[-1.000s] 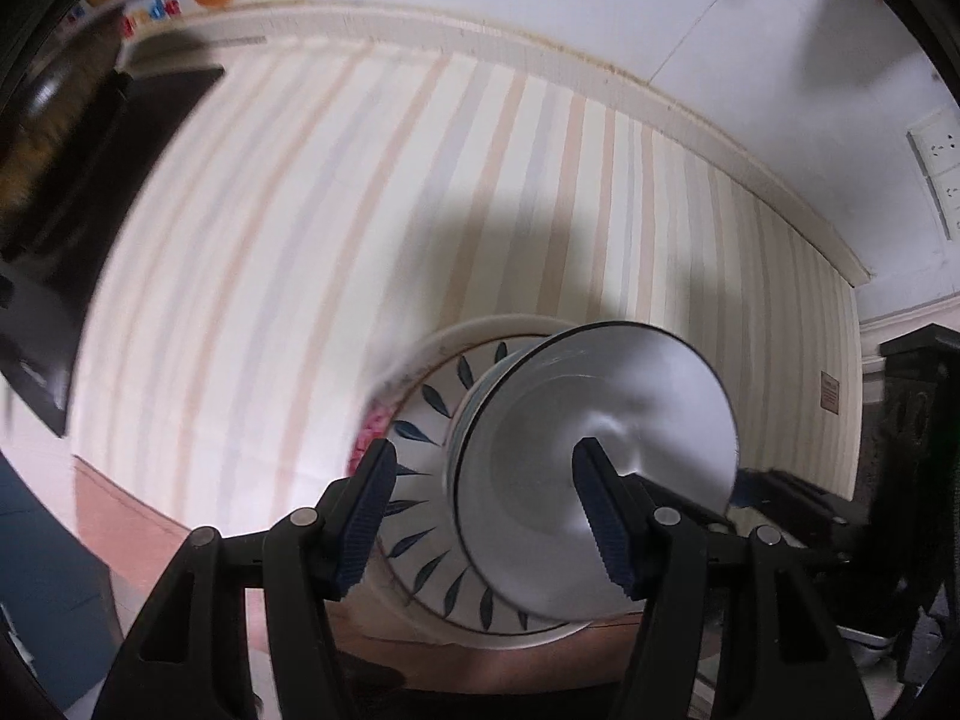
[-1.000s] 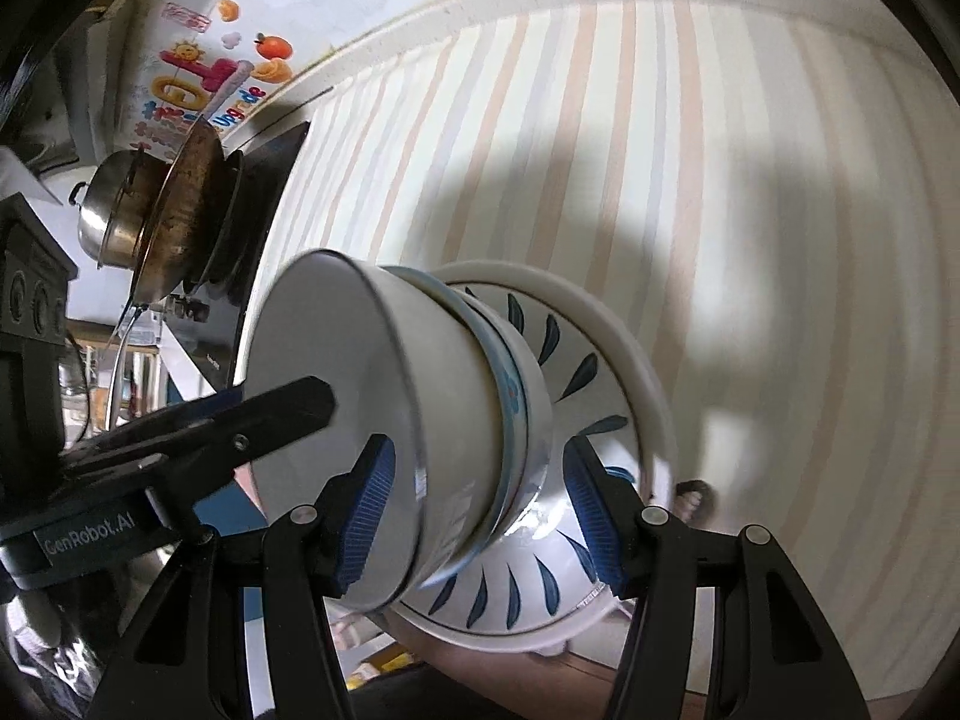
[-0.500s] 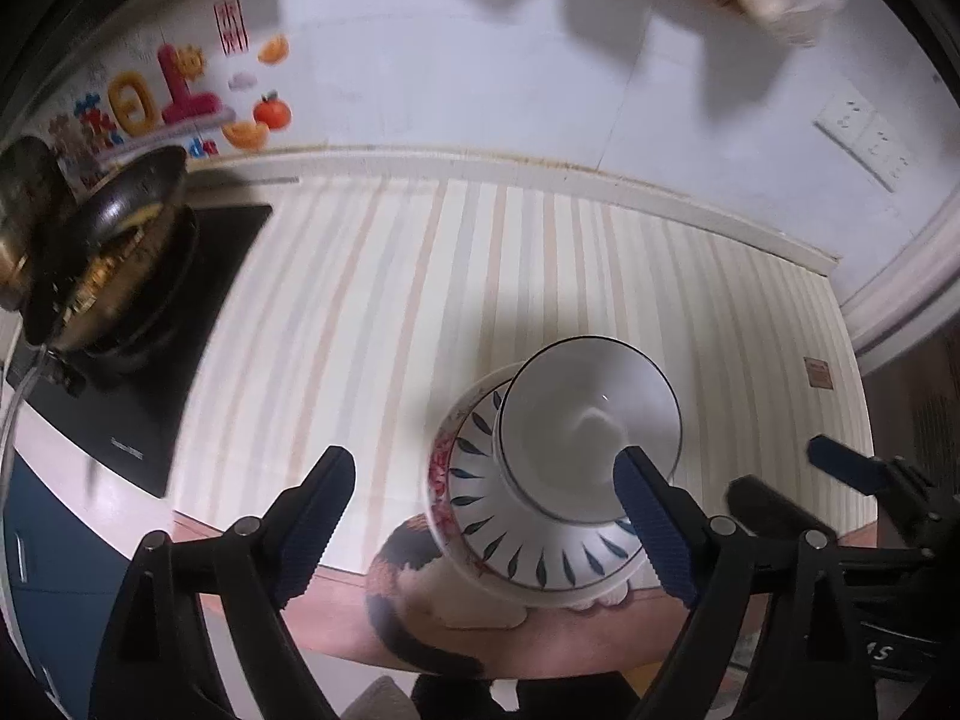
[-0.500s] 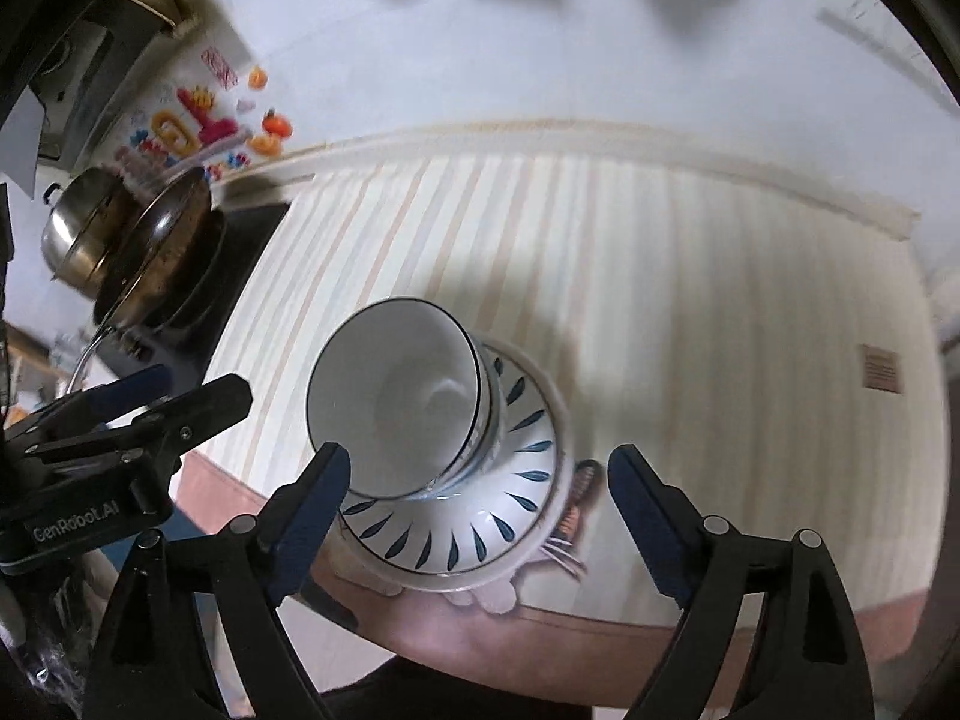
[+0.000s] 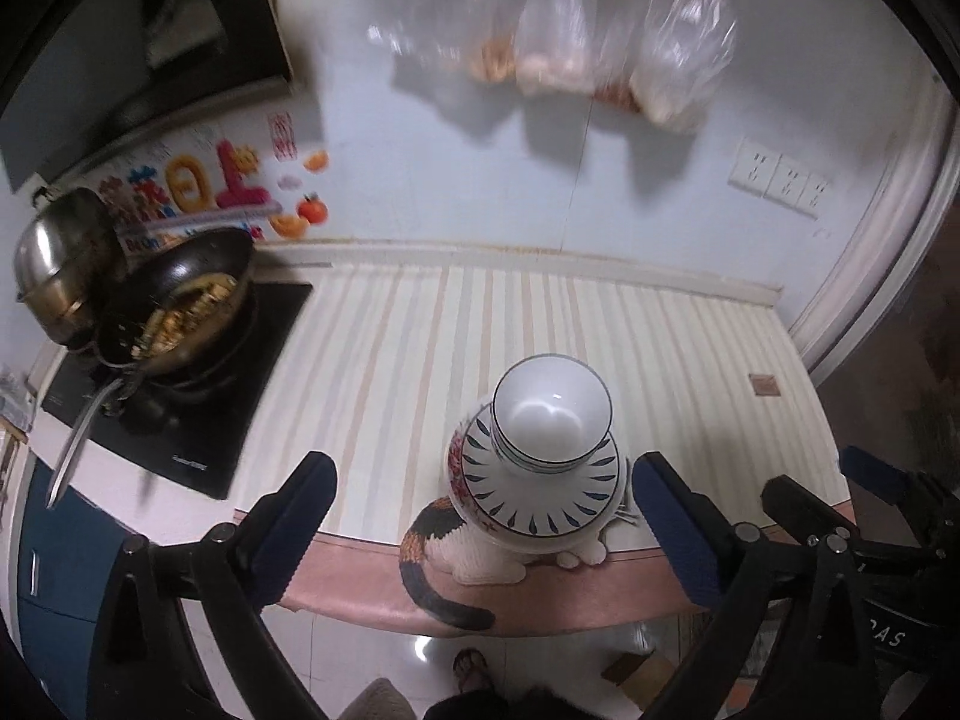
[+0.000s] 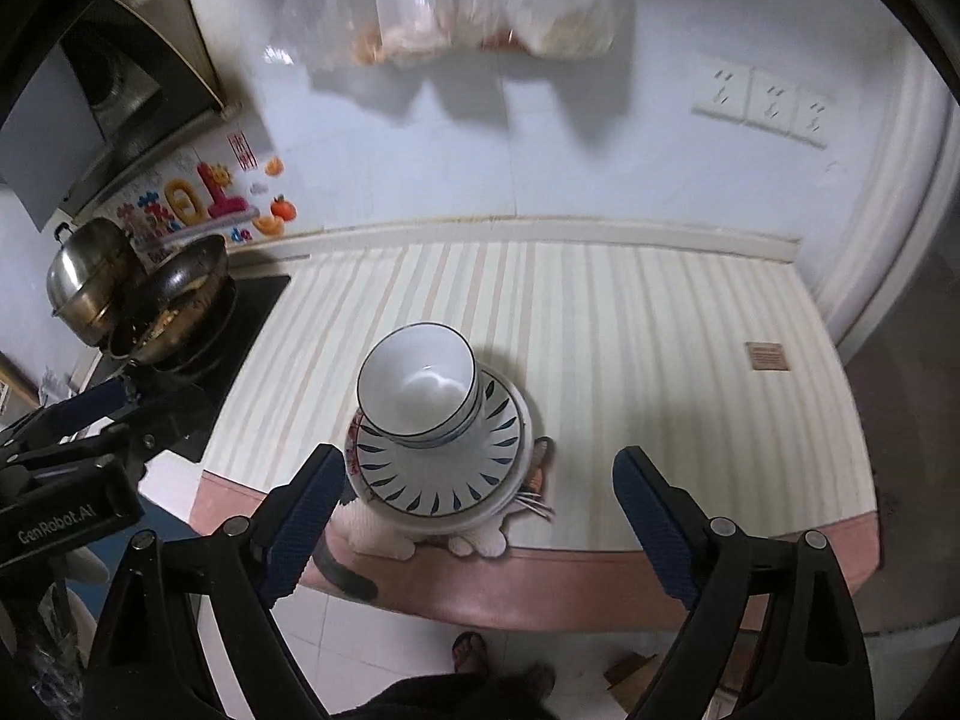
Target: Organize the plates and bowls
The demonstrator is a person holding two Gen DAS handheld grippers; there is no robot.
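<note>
White bowls stacked on leaf-patterned plates, both tools let go.

The bowl stack sits on the plates near the front edge of the striped counter. The left gripper and right gripper hang above it, their jaws having just been opening, now wide apart with nothing between the pads.

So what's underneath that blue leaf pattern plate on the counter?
A red floral rim of another plate peeks out beneath the leaf-pattern plate, and under both a cat-shaped mat. How many plates are stacked is hidden.
</note>
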